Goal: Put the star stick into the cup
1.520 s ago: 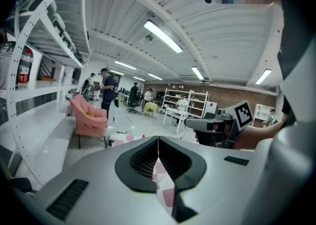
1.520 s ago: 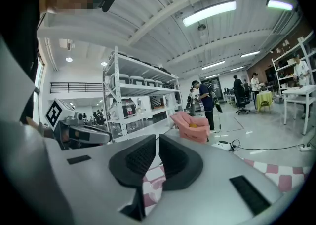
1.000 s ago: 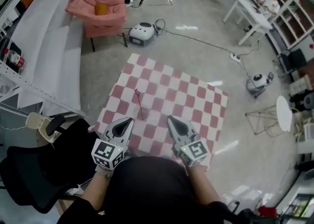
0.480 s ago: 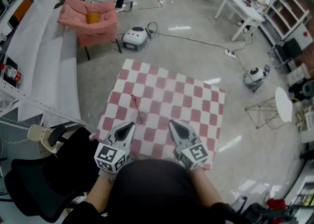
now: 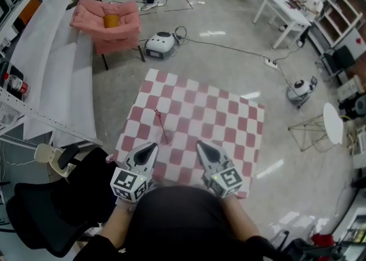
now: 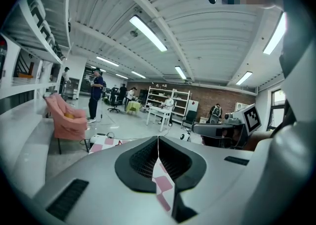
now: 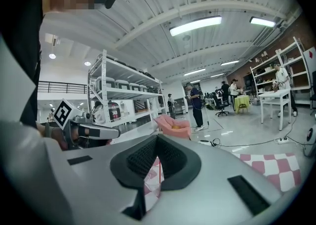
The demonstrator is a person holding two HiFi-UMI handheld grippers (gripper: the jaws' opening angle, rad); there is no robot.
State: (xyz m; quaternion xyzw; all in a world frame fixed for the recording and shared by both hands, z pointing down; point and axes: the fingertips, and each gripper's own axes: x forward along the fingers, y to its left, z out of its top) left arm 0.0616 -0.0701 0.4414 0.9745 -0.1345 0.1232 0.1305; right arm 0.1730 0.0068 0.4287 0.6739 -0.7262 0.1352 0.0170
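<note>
Pink-checked cloth mat [image 5: 217, 114] lies ahead of the clenched, empty left gripper [image 5: 152, 147] and right gripper [image 5: 201, 145]. A thin red star stick [image 5: 162, 126] lies just beyond the left one, bare mat between. Both are placed as before.

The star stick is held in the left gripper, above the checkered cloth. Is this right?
No. The star stick lies on the checkered cloth, ahead of the left gripper, which is shut on nothing. The head view shows it.
</note>
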